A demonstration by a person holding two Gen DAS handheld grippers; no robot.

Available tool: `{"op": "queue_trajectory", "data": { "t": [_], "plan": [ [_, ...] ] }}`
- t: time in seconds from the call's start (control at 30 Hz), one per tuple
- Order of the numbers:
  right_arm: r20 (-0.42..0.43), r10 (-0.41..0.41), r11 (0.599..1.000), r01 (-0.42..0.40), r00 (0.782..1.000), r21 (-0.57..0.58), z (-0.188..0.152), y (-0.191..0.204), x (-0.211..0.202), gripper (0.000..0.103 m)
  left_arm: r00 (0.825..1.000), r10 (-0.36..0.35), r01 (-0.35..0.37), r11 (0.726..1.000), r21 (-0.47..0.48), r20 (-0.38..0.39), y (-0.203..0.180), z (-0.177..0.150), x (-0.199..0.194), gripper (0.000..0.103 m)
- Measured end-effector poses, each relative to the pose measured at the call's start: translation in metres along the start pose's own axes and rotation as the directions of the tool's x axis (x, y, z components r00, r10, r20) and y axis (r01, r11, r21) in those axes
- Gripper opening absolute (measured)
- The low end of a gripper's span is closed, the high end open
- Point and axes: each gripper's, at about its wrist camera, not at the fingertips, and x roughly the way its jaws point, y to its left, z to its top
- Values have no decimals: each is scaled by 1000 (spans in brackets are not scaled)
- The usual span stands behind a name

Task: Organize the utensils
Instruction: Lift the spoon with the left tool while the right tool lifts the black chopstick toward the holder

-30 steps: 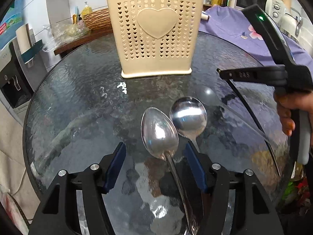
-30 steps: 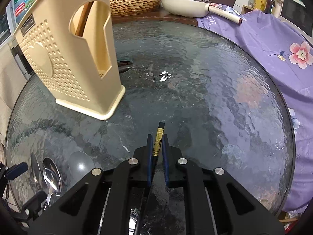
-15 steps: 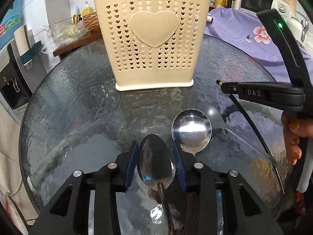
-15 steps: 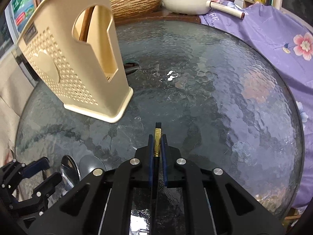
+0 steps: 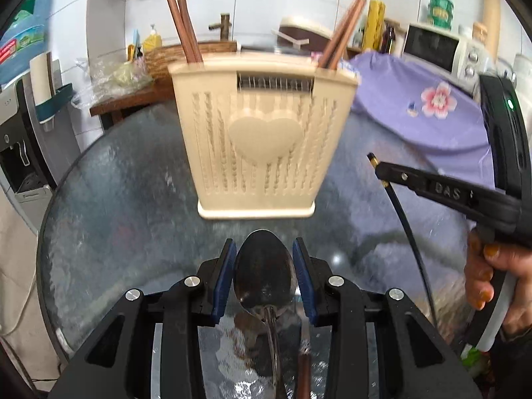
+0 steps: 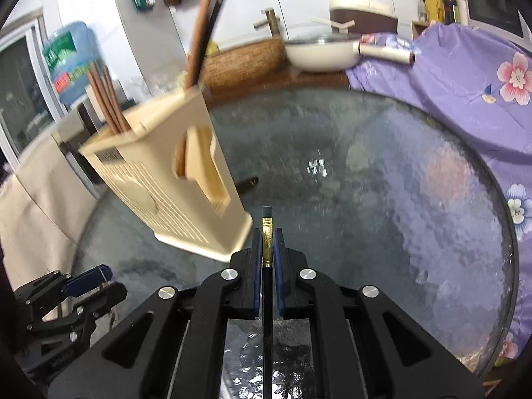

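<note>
A cream perforated utensil holder (image 5: pixel 262 139) with a heart stands on the round glass table (image 5: pixel 109 206), brown chopsticks (image 5: pixel 184 23) sticking up from it. My left gripper (image 5: pixel 264 259) is shut on the bowl of a steel spoon (image 5: pixel 264 272), lifted above the glass in front of the holder. My right gripper (image 6: pixel 267 249) is shut on a black chopstick with a gold band (image 6: pixel 267 236); it shows at the right in the left wrist view (image 5: pixel 405 219). The holder (image 6: pixel 173 179) is left of the right gripper. The second spoon is out of sight.
A purple flowered cloth (image 6: pixel 465 93) covers the table's right side. A white pan (image 6: pixel 322 53) and a wicker basket (image 6: pixel 242 63) sit on the counter behind. A water dispenser (image 5: pixel 16 153) stands left of the table.
My left gripper closed on the spoon and lifted it toward the holder. My right gripper rose with the chopstick, and both views tilted up.
</note>
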Motion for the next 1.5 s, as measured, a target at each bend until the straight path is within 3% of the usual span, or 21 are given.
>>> {"op": "queue_trajectory", "data": {
  "t": [0.33, 1.13, 1.5],
  "plan": [
    [135, 71, 996, -62, 988, -68, 17, 5, -61, 7, 992, -34, 37, 999, -19, 120, 2, 21, -34, 34],
    [210, 215, 972, -188, 954, -142, 32, 26, -136, 7, 975, -86, 89, 996, -3, 205, -2, 50, -73, 34],
    [215, 262, 960, -231, 941, -162, 72, 44, -157, 7, 958, -90, 91, 996, 8, 273, -1, 86, -100, 34]
  ]
}}
